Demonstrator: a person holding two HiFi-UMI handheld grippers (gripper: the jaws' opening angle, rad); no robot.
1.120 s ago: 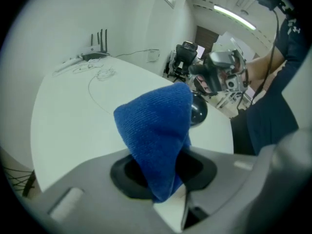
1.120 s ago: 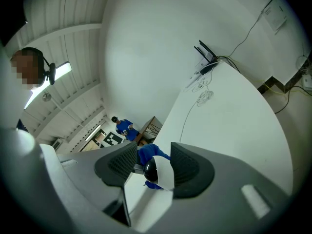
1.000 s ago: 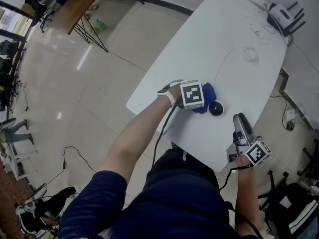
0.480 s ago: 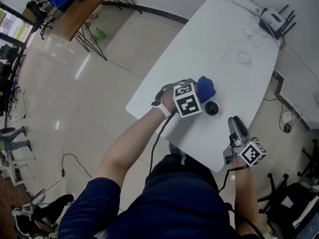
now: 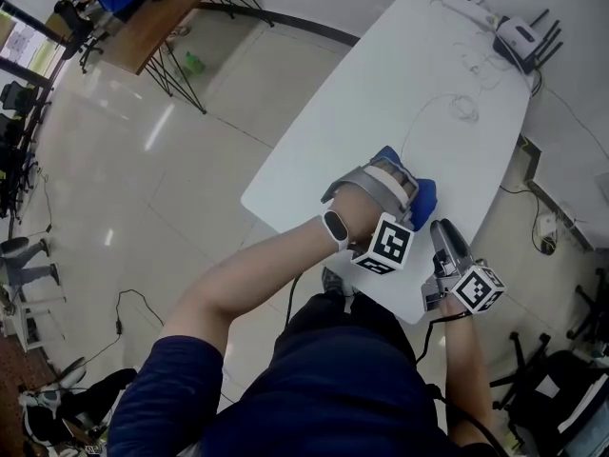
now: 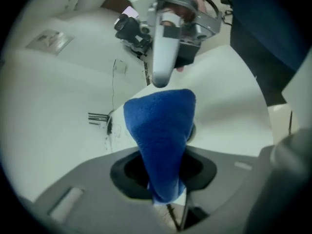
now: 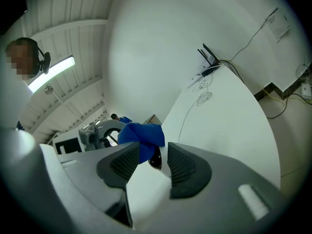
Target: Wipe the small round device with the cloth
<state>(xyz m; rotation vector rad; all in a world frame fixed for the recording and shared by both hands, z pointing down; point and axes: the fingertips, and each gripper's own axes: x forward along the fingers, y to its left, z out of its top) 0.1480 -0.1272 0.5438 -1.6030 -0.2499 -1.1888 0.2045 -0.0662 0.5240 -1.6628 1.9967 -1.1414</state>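
My left gripper (image 5: 404,187) is shut on a blue cloth (image 5: 424,199), which it presses down on the white table (image 5: 381,93) near the front edge. In the head view the cloth and hand hide the small round device. The right gripper view shows the device (image 7: 155,159), black and glossy, under the cloth (image 7: 141,134), just beyond the jaw tips. In the left gripper view the cloth (image 6: 161,130) bulges out of the jaws. My right gripper (image 5: 441,230) lies on the table right of the cloth; its jaws are closing with nothing between the pads.
A white router (image 5: 521,36) with black antennas and a power strip sit at the table's far end, with thin cables (image 5: 463,109) trailing toward the middle. The table's near edge runs close under both grippers. A wooden desk (image 5: 152,17) stands across the floor.
My left gripper has swung rightward and nearer with the cloth, from left of the device to over it, and the wrist has turned. The device is now covered. The right gripper has hardly moved.
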